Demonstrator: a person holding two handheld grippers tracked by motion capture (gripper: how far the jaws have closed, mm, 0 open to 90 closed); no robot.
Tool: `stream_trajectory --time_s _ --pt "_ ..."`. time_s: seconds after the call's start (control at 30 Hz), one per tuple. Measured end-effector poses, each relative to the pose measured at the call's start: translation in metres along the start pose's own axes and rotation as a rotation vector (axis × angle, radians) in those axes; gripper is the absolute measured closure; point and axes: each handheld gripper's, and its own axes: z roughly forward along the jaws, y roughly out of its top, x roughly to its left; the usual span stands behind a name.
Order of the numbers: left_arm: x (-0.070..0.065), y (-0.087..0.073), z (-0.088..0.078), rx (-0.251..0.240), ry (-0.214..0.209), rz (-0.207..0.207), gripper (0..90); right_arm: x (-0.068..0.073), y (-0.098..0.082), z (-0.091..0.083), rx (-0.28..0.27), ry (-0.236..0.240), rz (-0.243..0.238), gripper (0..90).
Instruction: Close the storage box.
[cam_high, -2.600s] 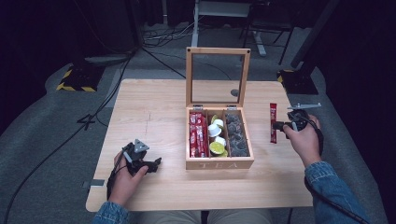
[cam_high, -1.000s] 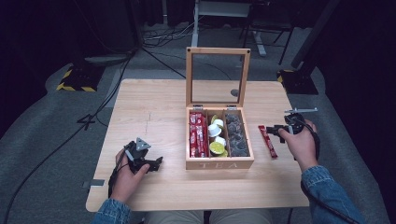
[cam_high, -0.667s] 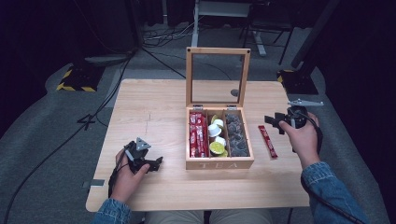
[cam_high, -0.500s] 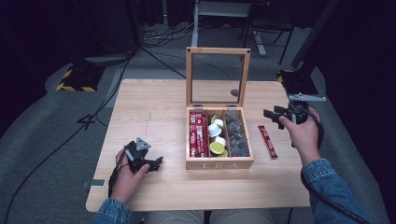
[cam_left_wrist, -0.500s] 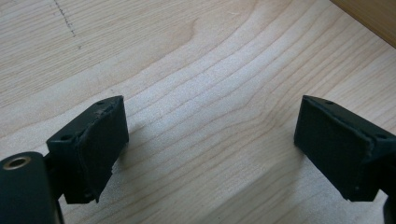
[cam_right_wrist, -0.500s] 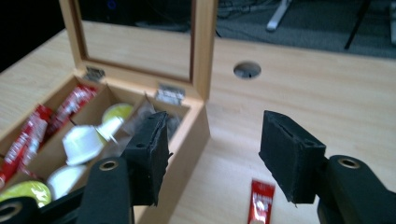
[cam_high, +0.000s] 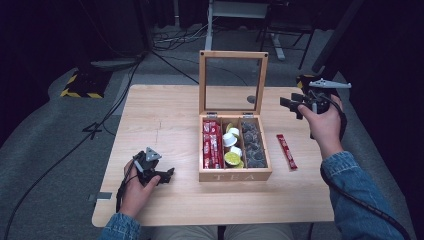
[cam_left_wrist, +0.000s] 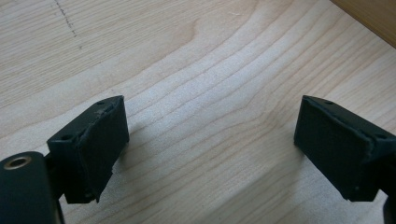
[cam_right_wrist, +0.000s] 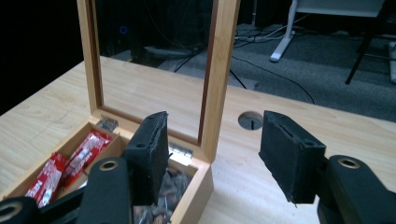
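A wooden tea box (cam_high: 235, 175) stands mid-table with its glass lid (cam_high: 233, 82) upright. Red sachets (cam_high: 212, 144) fill its left compartment, small cups (cam_high: 232, 150) the middle one, dark packets (cam_high: 253, 145) the right one. One red sachet (cam_high: 286, 151) lies flat on the table just right of the box. My right gripper (cam_high: 291, 106) hovers open and empty above the table, right of the lid; in the right gripper view it (cam_right_wrist: 212, 154) faces the lid frame (cam_right_wrist: 219, 70). My left gripper (cam_high: 165, 177) rests open on bare wood left of the box, seen close as (cam_left_wrist: 210, 149).
A round cable hole (cam_right_wrist: 250, 120) sits in the tabletop behind the box's right side. The table's right edge (cam_high: 320, 165) is near the loose sachet. Cables and chair legs lie on the grey floor beyond the table.
The right gripper, which held the red sachet upright, laid it on the table right of the box, opened, and rose back toward the lid. The left gripper stayed put.
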Motion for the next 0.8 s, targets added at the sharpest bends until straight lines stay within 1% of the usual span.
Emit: stream_trajectory --time_s 0.17,0.3,0.47,0.63,0.8 --pt "0.0 0.0 0.0 0.0 0.003 -0.003 10.4 -0.003 0.012 0.006 -0.017 0.011 0.01 42.6" --pt "0.0 0.0 0.0 -0.002 0.005 -0.006 10.4 -0.006 0.021 0.011 -0.022 0.012 0.001 42.6" --pt "0.0 0.0 0.0 -0.002 0.005 -0.006 10.4 -0.009 0.033 0.019 -0.042 0.025 0.001 42.5" --pt "0.0 0.0 0.0 -0.002 0.007 -0.008 10.4 -0.011 0.047 0.033 -0.063 0.037 -0.02 41.9" --pt "0.0 0.0 0.0 -0.002 0.006 -0.009 10.4 -0.011 0.059 0.05 -0.074 0.053 -0.023 41.3"
